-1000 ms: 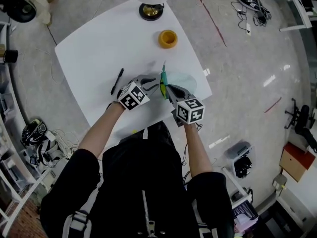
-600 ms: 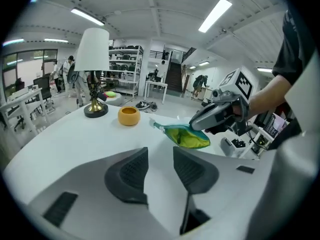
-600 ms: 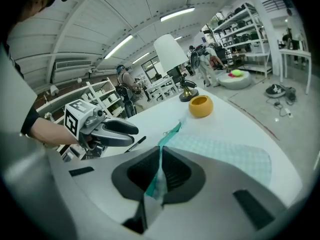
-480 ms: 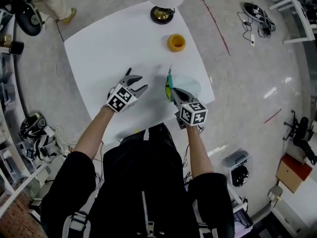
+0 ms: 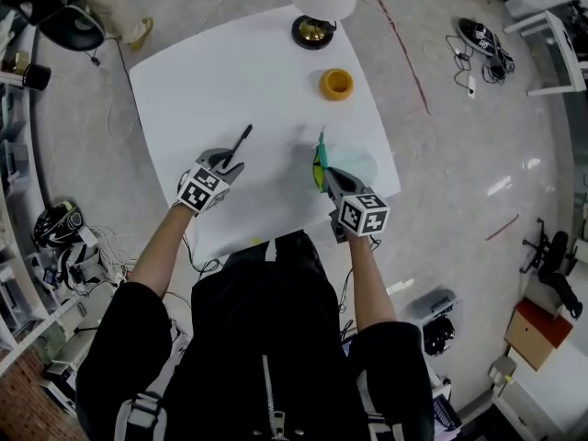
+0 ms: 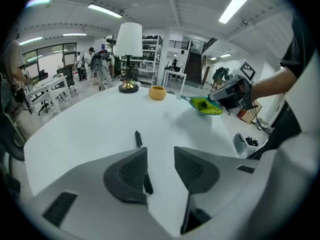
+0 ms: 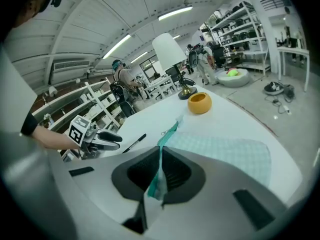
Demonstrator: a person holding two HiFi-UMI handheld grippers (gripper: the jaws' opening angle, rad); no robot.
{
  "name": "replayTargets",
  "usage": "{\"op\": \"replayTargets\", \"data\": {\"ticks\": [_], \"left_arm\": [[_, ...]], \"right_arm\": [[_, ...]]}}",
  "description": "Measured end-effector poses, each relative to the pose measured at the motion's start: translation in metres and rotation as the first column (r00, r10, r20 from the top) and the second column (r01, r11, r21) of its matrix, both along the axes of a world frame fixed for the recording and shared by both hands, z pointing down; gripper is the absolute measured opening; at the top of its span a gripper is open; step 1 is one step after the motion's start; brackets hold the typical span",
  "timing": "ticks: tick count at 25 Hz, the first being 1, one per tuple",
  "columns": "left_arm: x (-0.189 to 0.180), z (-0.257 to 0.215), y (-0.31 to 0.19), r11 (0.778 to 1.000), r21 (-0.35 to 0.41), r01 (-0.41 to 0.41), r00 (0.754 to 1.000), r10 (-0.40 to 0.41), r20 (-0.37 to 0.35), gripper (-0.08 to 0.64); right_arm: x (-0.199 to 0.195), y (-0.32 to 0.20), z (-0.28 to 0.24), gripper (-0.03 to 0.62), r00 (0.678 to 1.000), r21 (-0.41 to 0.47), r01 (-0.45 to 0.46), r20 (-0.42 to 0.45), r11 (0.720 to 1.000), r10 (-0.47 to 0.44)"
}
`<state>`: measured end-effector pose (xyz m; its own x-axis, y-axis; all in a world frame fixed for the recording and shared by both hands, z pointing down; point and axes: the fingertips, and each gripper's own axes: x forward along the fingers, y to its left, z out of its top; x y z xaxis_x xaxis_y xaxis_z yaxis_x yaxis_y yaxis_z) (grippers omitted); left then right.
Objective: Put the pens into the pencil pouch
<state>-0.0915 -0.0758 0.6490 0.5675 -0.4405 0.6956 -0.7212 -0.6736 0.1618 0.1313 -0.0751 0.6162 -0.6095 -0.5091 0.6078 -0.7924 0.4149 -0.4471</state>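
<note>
A black pen [image 5: 241, 143] lies on the white table [image 5: 202, 81]. My left gripper [image 5: 231, 162] hovers at its near end with its jaws opening. In the left gripper view the pen [image 6: 138, 139] runs along the inner side of the left jaw, and the pads of my left gripper [image 6: 160, 154] do not press on it. A pale green pencil pouch [image 5: 356, 163] rests near the table's right edge. My right gripper [image 5: 323, 173] is shut on the pouch's teal zipper edge [image 7: 161, 171] and lifts it, so the yellow-green mouth [image 6: 207, 105] shows.
An orange cup [image 5: 336, 84] stands behind the pouch, and a lamp [image 5: 317, 28] with a white shade stands at the far table edge. The near table edge runs just behind both grippers. Cables, shoes and shelving lie on the floor around the table.
My left gripper has moved left, away from the pouch and over to the black pen, and its jaws have opened. The right gripper keeps its hold on the pouch.
</note>
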Motion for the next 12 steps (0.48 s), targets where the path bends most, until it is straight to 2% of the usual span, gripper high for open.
{"op": "replayTargets", "data": {"ticks": [5,9,12], "left_arm": [[-0.024,0.023,0.007,0.996,-0.059,0.070,0.997,-0.069,0.026,0.172],[-0.038,0.037,0.009,0.982,-0.114,0.148,0.989,-0.146,0.027,0.172],[-0.042,0.048,0.013,0.973,-0.146,0.176,0.984,-0.170,0.054,0.170]], "right_arm": [[-0.001,0.001,0.001,0.025,1.000,-0.003,0.006,-0.008,1.000,-0.006],[-0.002,0.003,0.002,0.025,1.000,-0.007,0.006,-0.011,1.000,-0.006],[-0.002,0.003,0.002,0.025,1.000,-0.009,0.005,-0.013,1.000,-0.005]]}}
